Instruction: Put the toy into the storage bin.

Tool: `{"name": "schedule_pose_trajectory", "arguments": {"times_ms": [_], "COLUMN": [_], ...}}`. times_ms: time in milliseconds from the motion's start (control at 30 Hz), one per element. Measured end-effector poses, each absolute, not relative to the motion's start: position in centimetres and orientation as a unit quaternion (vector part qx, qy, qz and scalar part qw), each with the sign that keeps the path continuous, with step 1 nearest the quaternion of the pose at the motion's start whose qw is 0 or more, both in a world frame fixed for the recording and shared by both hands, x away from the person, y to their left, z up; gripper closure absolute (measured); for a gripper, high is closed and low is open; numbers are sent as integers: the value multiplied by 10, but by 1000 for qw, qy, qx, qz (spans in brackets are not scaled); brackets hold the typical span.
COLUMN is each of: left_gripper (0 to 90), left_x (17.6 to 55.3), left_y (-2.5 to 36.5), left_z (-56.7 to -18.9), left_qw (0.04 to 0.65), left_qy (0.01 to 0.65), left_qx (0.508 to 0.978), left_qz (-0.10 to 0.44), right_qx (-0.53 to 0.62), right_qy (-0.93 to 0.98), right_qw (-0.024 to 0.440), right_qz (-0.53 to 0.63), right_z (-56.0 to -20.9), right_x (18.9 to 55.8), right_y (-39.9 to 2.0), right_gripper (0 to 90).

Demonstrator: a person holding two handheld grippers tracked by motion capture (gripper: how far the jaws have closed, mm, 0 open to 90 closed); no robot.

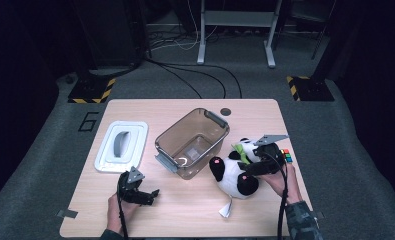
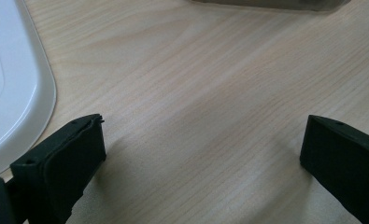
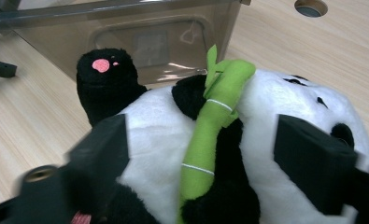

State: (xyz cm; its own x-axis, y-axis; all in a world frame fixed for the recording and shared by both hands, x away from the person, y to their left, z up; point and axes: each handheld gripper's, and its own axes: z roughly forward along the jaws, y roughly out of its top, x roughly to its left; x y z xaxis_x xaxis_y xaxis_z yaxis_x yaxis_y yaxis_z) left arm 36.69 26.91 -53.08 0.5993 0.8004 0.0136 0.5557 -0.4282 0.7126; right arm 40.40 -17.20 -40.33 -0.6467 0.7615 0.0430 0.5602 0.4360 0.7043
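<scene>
The wooden surface (image 1: 195, 210) carries a clear plastic bin (image 1: 192, 144), empty, with its white lid (image 1: 121, 146) lying apart at its left. A plush panda (image 1: 234, 172) lies just right of the bin. The right claw (image 3: 201, 154) is closed on the panda's body. The left claw (image 2: 201, 154) rests wide open, holding nothing.

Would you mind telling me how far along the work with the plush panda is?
Done: the lid is off, lying left of the clear bin. In hand: the right gripper has its jaws around the plush panda, which lies on the table. Left, probably: lifting the panda into the bin.
</scene>
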Motion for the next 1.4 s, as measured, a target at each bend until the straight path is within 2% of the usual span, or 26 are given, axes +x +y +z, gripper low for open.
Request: {"name": "schedule_pose_trajectory", "arguments": {"times_ms": [67,167,600,733,1400], "left_gripper": [0,0,0,0,0], "left_x": [367,367,367,367,367], "left_y": [269,269,269,269,269], "left_z": [-531,-531,-531,-531,-531], "left_qw": [343,343,343,343,342], "left_qy": [410,411,411,411,410], "left_qx": [826,826,826,826,826], "left_qz": [178,178,178,178,179], "right_qx": [396,397,406,404,429], "right_qy": [837,839,848,850,832], "right_qw": [142,140,111,110,134], "right_qz": [351,344,321,320,325], "right_z": [-404,-407,-419,-419,-407], "right_x": [405,408,419,418,414], "right_y": [-171,-169,-166,-164,-171], "right_gripper": [327,457,652,741,774]}}
